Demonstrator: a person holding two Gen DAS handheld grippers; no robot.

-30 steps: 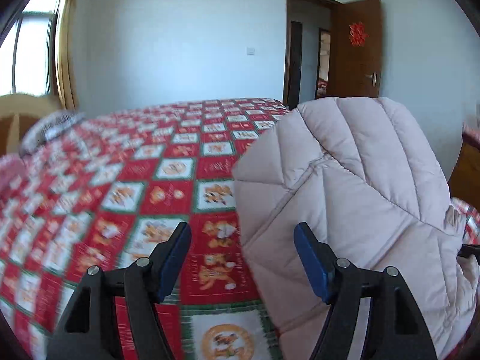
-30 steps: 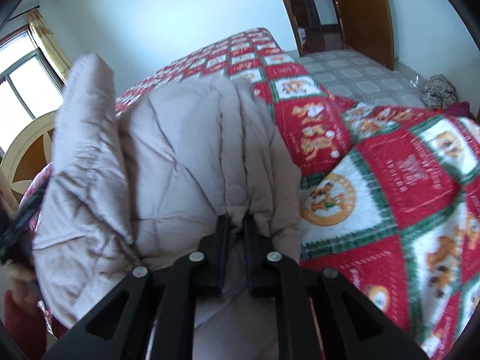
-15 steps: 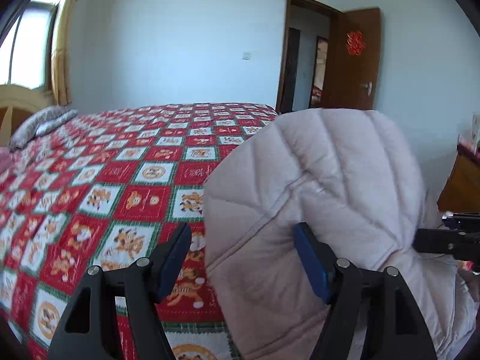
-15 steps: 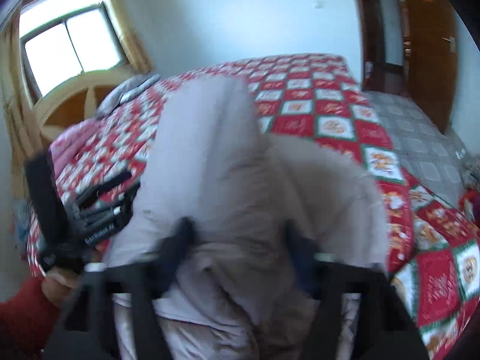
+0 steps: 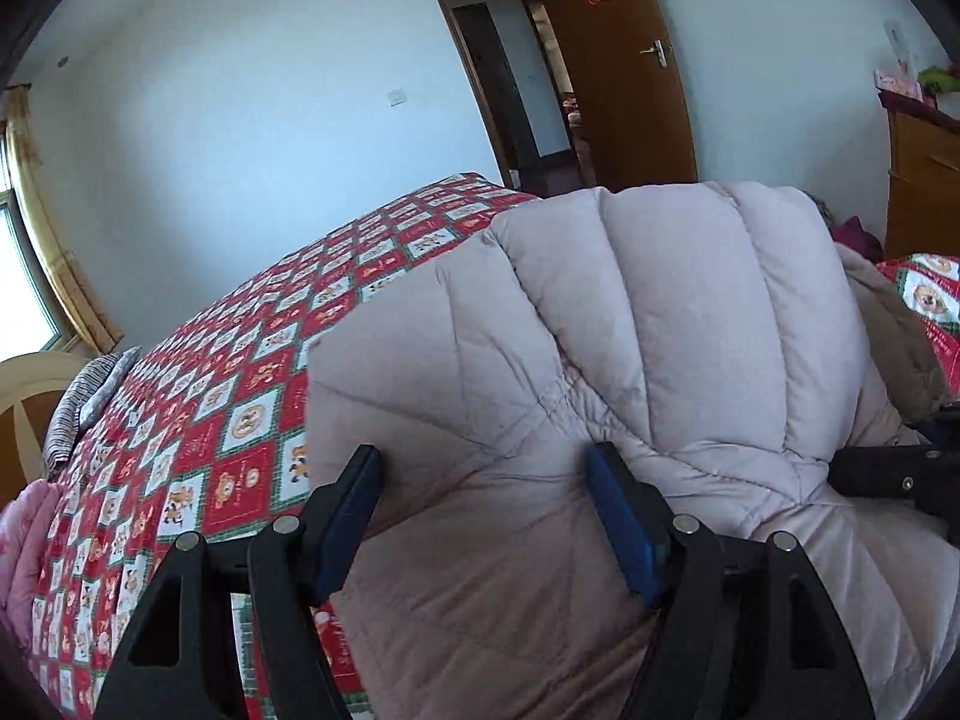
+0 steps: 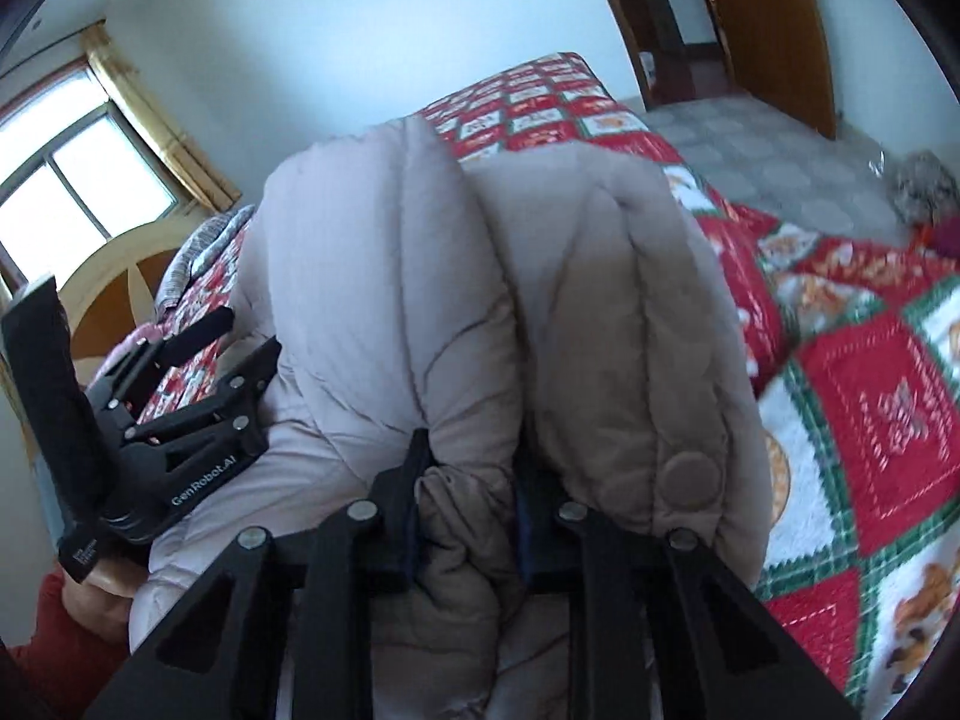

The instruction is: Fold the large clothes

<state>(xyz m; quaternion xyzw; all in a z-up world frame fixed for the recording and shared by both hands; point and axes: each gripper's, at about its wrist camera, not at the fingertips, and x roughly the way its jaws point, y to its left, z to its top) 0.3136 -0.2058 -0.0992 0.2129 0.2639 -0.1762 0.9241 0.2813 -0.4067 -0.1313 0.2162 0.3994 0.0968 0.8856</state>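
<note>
Left wrist view: left gripper [image 5: 483, 510] stood wide, jaws apart, jacket [image 5: 630, 330] bulging between blue pads; pad contact could not be told. Jacket lay bunched at near edge of bed [image 5: 252, 408], over red checked quilt. Right gripper partly visible at right edge.

Right wrist view: right gripper [image 6: 465, 495] had jaws narrow, just been closing, pinching fold of jacket [image 6: 390, 276]. Left gripper [image 6: 225, 354] seen at left, against jacket side, held by hand [image 6: 102, 594] in red sleeve.
</note>
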